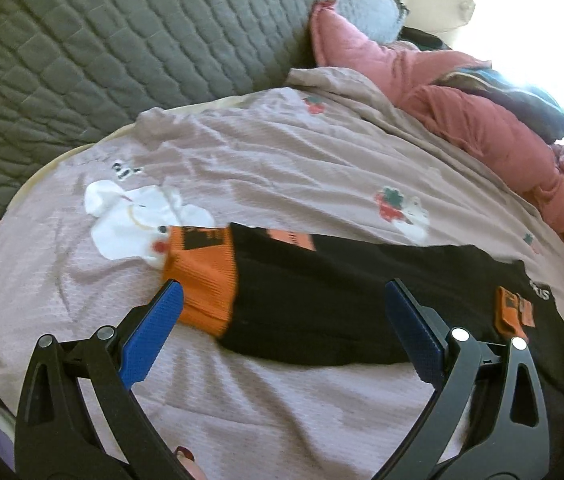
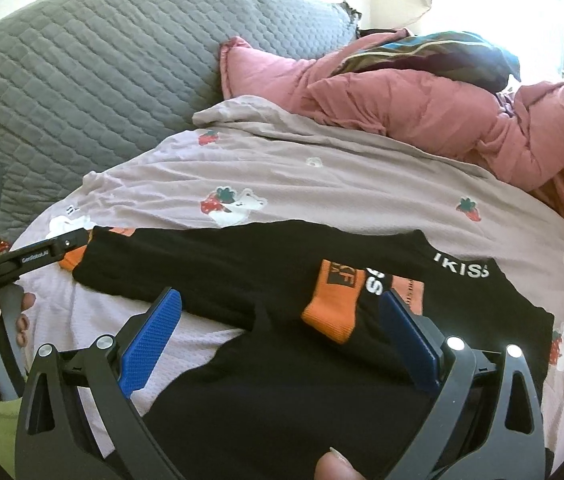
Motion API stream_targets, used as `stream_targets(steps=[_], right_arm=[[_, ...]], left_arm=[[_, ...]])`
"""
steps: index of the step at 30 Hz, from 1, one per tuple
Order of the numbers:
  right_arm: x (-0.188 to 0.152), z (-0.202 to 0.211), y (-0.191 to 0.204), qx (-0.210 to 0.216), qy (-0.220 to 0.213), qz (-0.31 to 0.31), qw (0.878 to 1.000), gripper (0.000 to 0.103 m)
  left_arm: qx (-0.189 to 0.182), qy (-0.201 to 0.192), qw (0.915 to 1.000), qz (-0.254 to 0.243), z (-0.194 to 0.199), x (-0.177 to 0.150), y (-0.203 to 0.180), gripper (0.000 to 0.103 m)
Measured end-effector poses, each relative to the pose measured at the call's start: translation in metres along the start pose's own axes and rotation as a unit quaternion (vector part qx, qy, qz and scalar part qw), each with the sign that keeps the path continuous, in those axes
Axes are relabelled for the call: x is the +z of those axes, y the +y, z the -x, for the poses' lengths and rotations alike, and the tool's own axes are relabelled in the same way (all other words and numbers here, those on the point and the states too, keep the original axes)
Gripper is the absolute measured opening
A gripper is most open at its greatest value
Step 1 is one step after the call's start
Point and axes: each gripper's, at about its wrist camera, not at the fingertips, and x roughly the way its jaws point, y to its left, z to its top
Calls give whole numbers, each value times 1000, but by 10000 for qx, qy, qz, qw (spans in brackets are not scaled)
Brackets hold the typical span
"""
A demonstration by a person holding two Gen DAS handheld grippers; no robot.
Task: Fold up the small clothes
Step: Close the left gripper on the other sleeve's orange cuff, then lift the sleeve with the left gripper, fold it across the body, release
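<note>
Black knit top with orange ribbed cuffs [image 1: 322, 296] lies spread flat on the mauve strawberry-print bed sheet [image 1: 266, 168]. Left gripper [image 1: 282, 300] hovers above 1 sleeve, jaws wide apart, empty. Right gripper [image 2: 282, 312] hangs over the folded cuff, likewise spread, gripping nothing.

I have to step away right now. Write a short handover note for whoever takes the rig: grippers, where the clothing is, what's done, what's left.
Left gripper: jaws open, empty, over the sleeve with the orange cuff.
Right gripper: jaws open, empty, over the other orange cuff.
Black top lies on the lilac strawberry-print sheet, grey quilt and pink duvet behind.
Done: right sleeve appears folded in across the body.
Left: the stretched-out left sleeve, then folding the body.
</note>
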Motion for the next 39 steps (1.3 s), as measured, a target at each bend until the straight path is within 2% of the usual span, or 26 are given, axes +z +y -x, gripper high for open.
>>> stream_targets(steps=[6,10,14,15,19,21,24,25,26,28,34,39], right_arm=[[2,-10,11,76,74,125,9999,98],[0,-14,17,193,91,55,9998,98],[-7,-18,22,264,149,59,9995,98],[-9,-19,22,270,166,39,9995,98],[-15,-24,14,261,267,-115,9992,98],[-19,-25,9,234,300,-186,9991,98],[-24,-24,2,215,325,-298,9988,98],[-26,-23,-1,210,331,-334,9987,98],[-27,-23,-2,211,335,-348,9986,98],[-29,-21,-7,186,331,-395,9985,98],[-32,-12,-25,151,280,-606,9977,98],[-33,-2,-39,133,199,-767,9968,98]], left_arm=[[299,117,9986,412,-9,1,30,93],[367,154,9971,652,-17,-3,43,93],[167,177,9948,989,-28,-9,54,91],[145,173,9945,1022,-30,-11,54,89],[239,153,9961,830,-41,-13,46,67],[320,136,9971,672,-46,-12,41,61],[367,174,9982,443,-54,-14,36,37],[277,182,9985,429,-55,-15,36,23],[193,161,9987,434,-53,-15,36,16],[76,57,9994,344,-45,-15,33,9],[-454,-226,9981,345,-17,-7,23,9],[-718,-414,9963,215,6,0,3,9]])
